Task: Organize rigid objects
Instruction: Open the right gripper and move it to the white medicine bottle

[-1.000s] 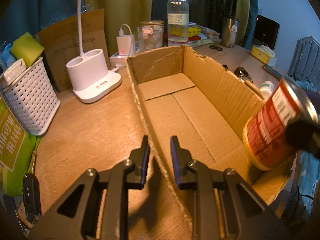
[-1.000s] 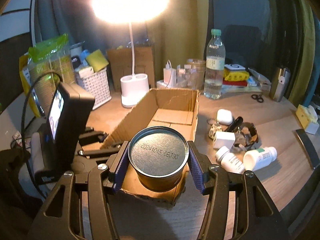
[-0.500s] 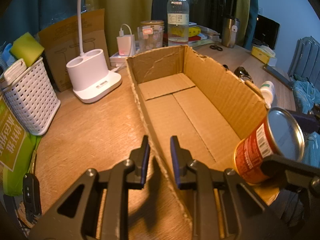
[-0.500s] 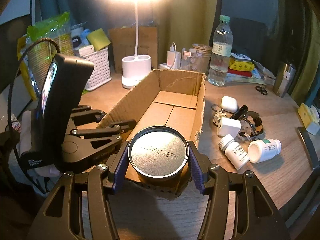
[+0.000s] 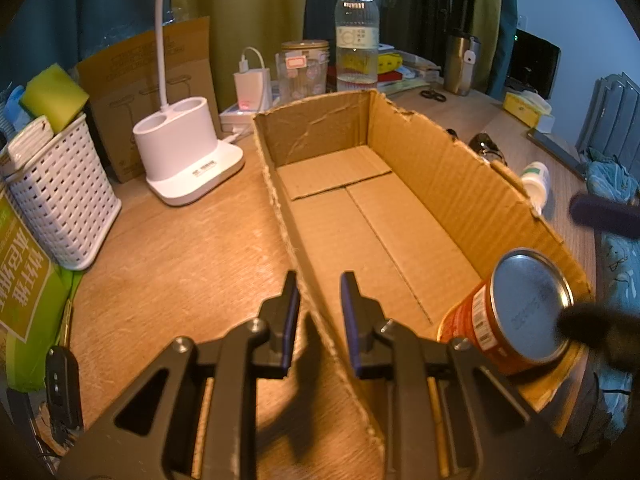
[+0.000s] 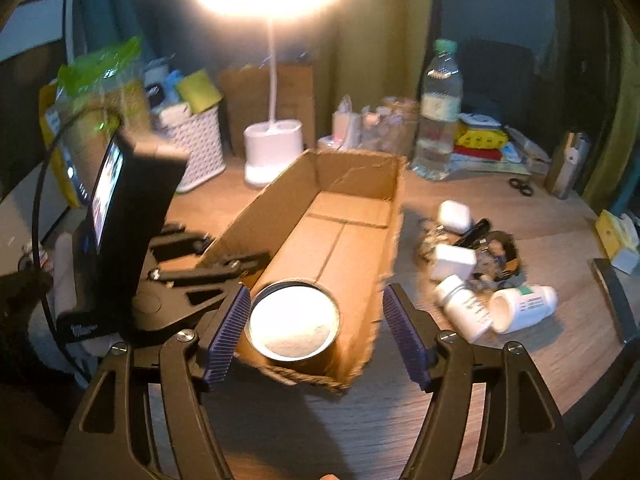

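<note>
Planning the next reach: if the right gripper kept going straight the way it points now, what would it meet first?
Most likely the can, standing in the near end of the cardboard box. It sits between the right gripper's opening jaws, no longer pinched; depth is uncertain.

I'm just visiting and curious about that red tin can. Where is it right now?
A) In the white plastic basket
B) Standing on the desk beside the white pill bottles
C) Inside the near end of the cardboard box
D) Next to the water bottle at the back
C: the tin can sits within the near end of the cardboard box, between the opening jaws of the right gripper, whose pads no longer press on it.
</note>
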